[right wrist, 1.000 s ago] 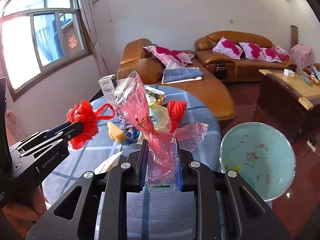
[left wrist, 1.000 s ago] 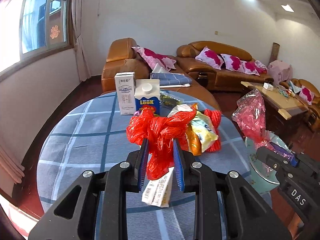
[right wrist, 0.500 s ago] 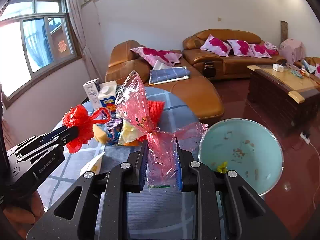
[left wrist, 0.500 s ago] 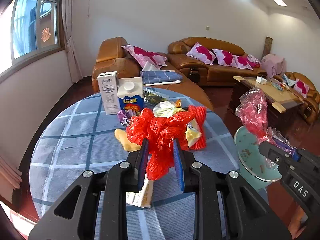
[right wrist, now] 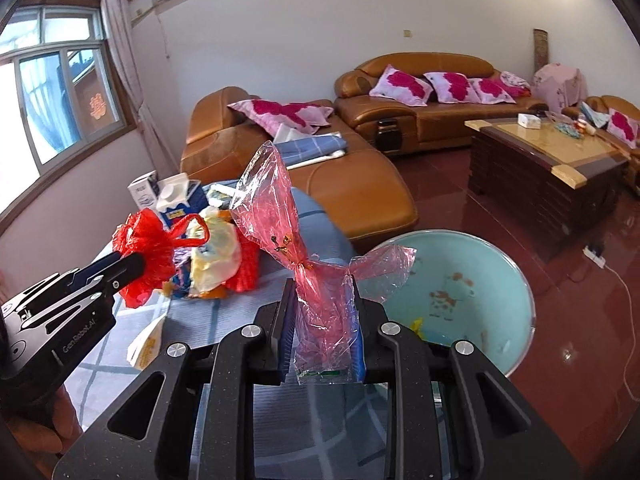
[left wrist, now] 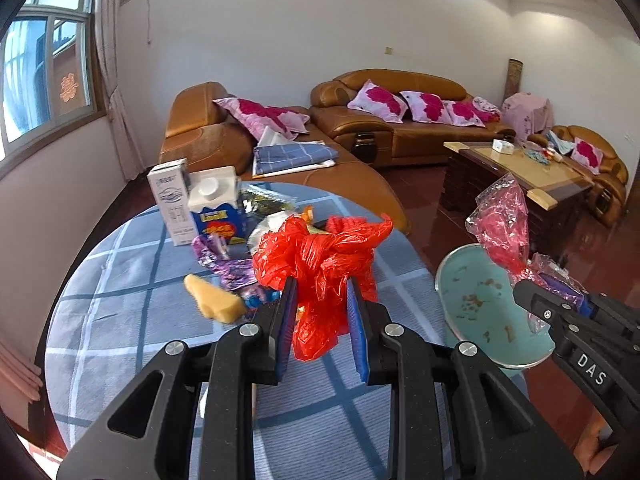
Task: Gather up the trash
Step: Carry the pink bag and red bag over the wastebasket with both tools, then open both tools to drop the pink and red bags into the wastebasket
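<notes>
My left gripper (left wrist: 320, 292) is shut on a crumpled red plastic bag (left wrist: 320, 264) and holds it above the round table (left wrist: 120, 312). It also shows in the right wrist view (right wrist: 148, 248). My right gripper (right wrist: 322, 300) is shut on a clear pink plastic wrapper (right wrist: 280, 232), held up near the table's right edge beside a light blue bin (right wrist: 460, 292). The wrapper (left wrist: 506, 228) and the bin (left wrist: 476, 300) also show in the left wrist view. More trash lies on the table: two cartons (left wrist: 192, 204), a purple wrapper (left wrist: 224, 260), a yellow piece (left wrist: 214, 300).
The bin stands on the red floor right of the table and holds a few scraps. Brown leather sofas (left wrist: 400, 120) with pink pillows stand behind. A wooden coffee table (right wrist: 548, 160) is at the right. A paper slip (right wrist: 146, 344) lies near the table's front.
Both grippers have moved right with their loads, toward the bin. The bin now looks larger and closer in both views. The paper slip is no longer between the left fingers.
</notes>
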Available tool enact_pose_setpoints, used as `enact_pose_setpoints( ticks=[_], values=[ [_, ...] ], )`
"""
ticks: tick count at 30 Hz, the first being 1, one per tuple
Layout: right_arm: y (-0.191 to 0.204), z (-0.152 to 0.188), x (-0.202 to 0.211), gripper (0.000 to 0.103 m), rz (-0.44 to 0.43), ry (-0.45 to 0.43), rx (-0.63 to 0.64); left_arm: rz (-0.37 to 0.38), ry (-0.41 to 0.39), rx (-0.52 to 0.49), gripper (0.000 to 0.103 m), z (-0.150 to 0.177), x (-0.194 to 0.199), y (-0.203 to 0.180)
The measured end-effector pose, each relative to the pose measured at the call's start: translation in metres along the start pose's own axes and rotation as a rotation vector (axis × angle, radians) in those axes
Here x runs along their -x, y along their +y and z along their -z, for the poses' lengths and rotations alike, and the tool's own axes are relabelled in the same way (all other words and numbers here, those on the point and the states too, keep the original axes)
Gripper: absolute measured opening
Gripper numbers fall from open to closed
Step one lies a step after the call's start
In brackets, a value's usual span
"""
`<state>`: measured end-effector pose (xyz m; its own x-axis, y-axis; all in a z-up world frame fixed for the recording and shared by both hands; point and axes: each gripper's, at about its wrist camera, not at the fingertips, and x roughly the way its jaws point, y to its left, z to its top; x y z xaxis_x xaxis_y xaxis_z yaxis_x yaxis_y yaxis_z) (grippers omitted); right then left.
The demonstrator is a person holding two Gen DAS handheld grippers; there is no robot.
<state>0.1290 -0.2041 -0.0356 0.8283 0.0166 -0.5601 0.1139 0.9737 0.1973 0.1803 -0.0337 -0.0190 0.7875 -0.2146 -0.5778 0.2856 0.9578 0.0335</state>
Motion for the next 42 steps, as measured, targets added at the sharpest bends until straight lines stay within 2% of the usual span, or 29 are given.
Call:
enact_pose_setpoints(
  ticks=[17,33,42],
  values=[
    [-0.066,0.009,-0.005,0.024,0.125,0.030,-0.117,0.091,0.022,-0.092,0.025,-0.011,-0.029,-0.063],
    [-0.118,0.018,-0.030,0.024,0.236,0.105,-0.190,0.164,0.102,-0.132,0.025,-0.004,-0.063,-0.110],
    [-0.136,0.027,-0.042,0.025,0.266,0.142,-0.220,0.192,0.158,-0.165,0.025,-0.001,-0.088,-0.132]
  ],
)
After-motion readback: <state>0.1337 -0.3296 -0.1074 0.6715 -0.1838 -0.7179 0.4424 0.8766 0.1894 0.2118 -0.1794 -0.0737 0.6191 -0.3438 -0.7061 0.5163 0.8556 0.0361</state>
